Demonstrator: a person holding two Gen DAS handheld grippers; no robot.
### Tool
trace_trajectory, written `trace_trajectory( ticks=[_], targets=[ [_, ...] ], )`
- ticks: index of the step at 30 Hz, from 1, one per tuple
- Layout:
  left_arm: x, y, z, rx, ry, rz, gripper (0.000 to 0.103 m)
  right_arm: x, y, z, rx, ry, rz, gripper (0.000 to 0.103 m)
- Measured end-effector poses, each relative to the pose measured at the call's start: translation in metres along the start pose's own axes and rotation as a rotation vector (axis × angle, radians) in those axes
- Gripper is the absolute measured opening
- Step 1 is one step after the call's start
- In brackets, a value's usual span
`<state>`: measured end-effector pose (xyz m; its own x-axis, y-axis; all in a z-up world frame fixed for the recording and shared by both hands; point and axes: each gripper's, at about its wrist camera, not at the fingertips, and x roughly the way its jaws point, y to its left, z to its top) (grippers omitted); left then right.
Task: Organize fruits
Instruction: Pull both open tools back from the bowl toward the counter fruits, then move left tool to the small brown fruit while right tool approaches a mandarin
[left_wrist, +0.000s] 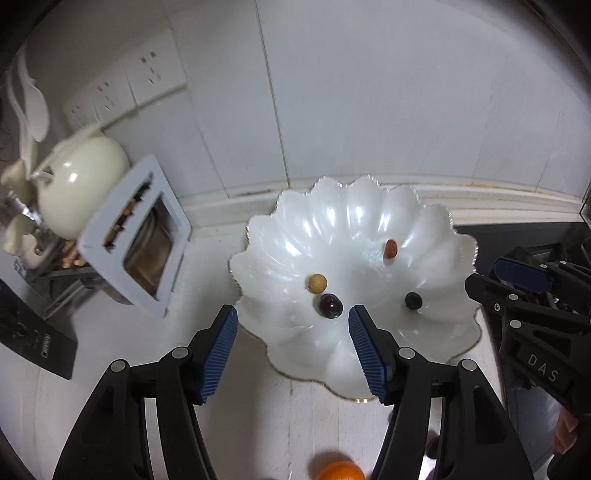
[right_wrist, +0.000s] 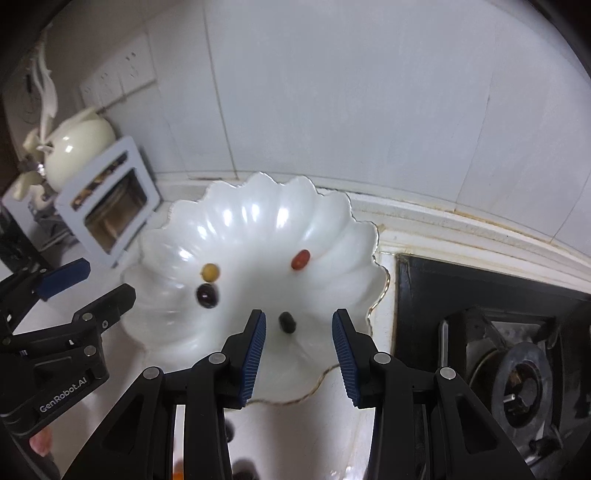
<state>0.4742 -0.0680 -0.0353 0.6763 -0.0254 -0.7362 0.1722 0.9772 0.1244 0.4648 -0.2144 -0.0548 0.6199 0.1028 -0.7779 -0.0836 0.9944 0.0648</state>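
Observation:
A white scalloped dish (left_wrist: 325, 229) (right_wrist: 258, 206) holds several small fruits: a yellow one (left_wrist: 317, 283) (right_wrist: 209, 272), a dark red one (left_wrist: 330, 305) (right_wrist: 207, 295), a black one (left_wrist: 413, 301) (right_wrist: 287, 321) and an orange-red one (left_wrist: 390, 248) (right_wrist: 300, 259). My left gripper (left_wrist: 293, 332) hangs open above the dish's near-left rim, nothing between its blue pads. My right gripper (right_wrist: 298, 332) is open over the near side, the black fruit lying loose below the gap. An orange (left_wrist: 338, 472) lies on the counter near me.
A cream teapot (left_wrist: 79, 177) and a white-framed rack (left_wrist: 136, 236) stand at the left by the wall sockets. A black stove with a burner (right_wrist: 524, 384) lies right of the dish. More dark fruit (right_wrist: 243, 470) lies on the counter near me.

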Motion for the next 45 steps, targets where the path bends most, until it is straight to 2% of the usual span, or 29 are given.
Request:
trace_trajectory(
  ticks=[11,24,32,38,45],
  targets=[
    [-0.070,0.012,-0.025,-0.023,-0.107,-0.008,0.063,-0.062,0.017,-0.019,-0.033,-0.124,0.036,0.039],
    [-0.122,0.029,-0.067,-0.061,-0.184,-0.023,0.064,-0.107,0.038,-0.057,-0.082,-0.207,0.063,0.039],
    [-0.145,0.035,-0.091,-0.058,-0.228,-0.007,0.064,-0.118,0.044,-0.079,-0.099,-0.208,0.068,0.039],
    [-0.157,0.035,-0.109,-0.042,-0.259,0.033,0.065,-0.123,0.048,-0.096,-0.104,-0.221,0.051,0.039],
    [-0.157,0.034,-0.127,-0.030,-0.241,0.048,0.065,-0.128,0.050,-0.109,-0.119,-0.233,0.033,0.039]
  ],
)
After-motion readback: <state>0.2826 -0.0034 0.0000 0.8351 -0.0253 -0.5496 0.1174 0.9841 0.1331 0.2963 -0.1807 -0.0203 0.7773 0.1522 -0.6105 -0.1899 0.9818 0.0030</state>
